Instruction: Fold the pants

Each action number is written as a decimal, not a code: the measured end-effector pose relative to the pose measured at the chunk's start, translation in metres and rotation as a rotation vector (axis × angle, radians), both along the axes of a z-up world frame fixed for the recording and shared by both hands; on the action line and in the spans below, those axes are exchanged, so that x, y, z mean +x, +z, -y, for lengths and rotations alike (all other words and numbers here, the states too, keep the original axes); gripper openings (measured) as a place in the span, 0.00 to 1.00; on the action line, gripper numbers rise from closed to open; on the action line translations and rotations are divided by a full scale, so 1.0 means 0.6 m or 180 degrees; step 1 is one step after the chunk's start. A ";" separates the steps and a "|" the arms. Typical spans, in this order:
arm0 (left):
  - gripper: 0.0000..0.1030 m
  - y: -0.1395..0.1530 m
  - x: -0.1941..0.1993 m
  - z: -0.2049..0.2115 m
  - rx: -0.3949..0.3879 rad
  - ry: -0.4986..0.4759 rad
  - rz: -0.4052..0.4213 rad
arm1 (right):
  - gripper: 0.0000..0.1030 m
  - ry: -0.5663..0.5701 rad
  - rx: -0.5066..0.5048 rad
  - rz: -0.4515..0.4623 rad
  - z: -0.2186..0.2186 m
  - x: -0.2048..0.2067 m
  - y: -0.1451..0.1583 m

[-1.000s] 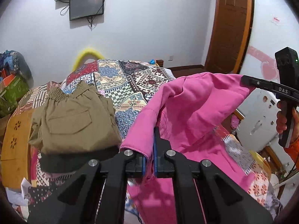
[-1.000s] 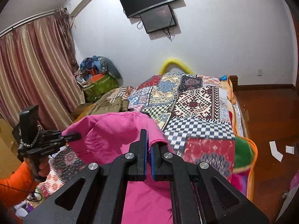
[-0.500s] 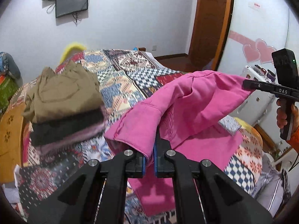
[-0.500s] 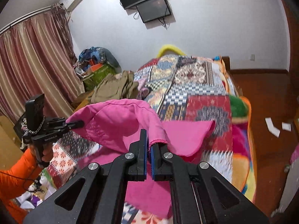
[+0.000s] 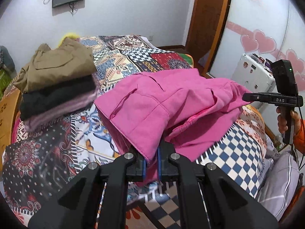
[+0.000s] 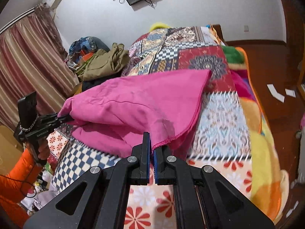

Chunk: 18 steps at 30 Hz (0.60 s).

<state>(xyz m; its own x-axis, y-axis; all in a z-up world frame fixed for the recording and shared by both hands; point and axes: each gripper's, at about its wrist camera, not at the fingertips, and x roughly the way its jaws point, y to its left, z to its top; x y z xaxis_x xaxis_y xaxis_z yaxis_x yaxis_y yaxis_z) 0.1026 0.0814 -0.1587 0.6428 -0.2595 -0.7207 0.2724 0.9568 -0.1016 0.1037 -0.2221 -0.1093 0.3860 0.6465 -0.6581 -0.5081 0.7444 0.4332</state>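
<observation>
Over the quilt point(image 5: 133, 61), both the left gripper point(image 5: 151, 160) and the right gripper point(image 6: 152, 148) pinch the pink pants point(image 5: 162, 103), lowering a fold; next they should lay it flat and release.

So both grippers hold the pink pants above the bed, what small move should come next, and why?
Probably lower both grippers together until the held edge lies on the layer below. The left gripper and right gripper are each shut on the pink pants, whose far part already rests on the bed, so the fold looks almost closed.
</observation>
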 end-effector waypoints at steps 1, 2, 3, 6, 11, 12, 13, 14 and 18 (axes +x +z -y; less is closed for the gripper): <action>0.06 -0.003 -0.003 0.002 0.0015 -0.0033 -0.0013 | 0.03 0.0014 -0.0012 -0.0004 -0.001 -0.006 -0.003; 0.06 -0.006 -0.006 0.004 0.0029 -0.0054 -0.0020 | 0.03 0.0018 -0.0031 -0.0008 -0.002 -0.011 -0.006; 0.06 -0.008 -0.009 0.006 0.0043 -0.0068 -0.0025 | 0.03 0.0030 -0.0059 0.0005 -0.003 -0.014 -0.008; 0.07 -0.013 -0.014 0.007 0.0066 -0.0096 -0.0046 | 0.03 0.0035 -0.0108 0.0000 -0.004 -0.022 -0.015; 0.09 -0.020 -0.024 -0.001 0.0082 -0.0083 -0.0052 | 0.03 -0.0066 -0.0189 -0.0033 0.005 -0.016 -0.027; 0.10 -0.024 -0.025 -0.002 0.0090 -0.0077 -0.0066 | 0.03 -0.0079 -0.0205 -0.0032 0.006 -0.015 -0.028; 0.10 -0.028 -0.027 -0.004 0.0088 -0.0061 -0.0086 | 0.03 -0.0087 -0.0215 -0.0038 0.007 -0.013 -0.030; 0.10 -0.032 -0.028 -0.006 0.0073 -0.0048 -0.0105 | 0.03 -0.0083 -0.0216 -0.0053 0.006 -0.014 -0.032; 0.11 -0.037 -0.034 -0.010 0.0063 -0.0030 -0.0118 | 0.03 -0.0051 -0.0312 -0.0031 -0.002 -0.017 -0.036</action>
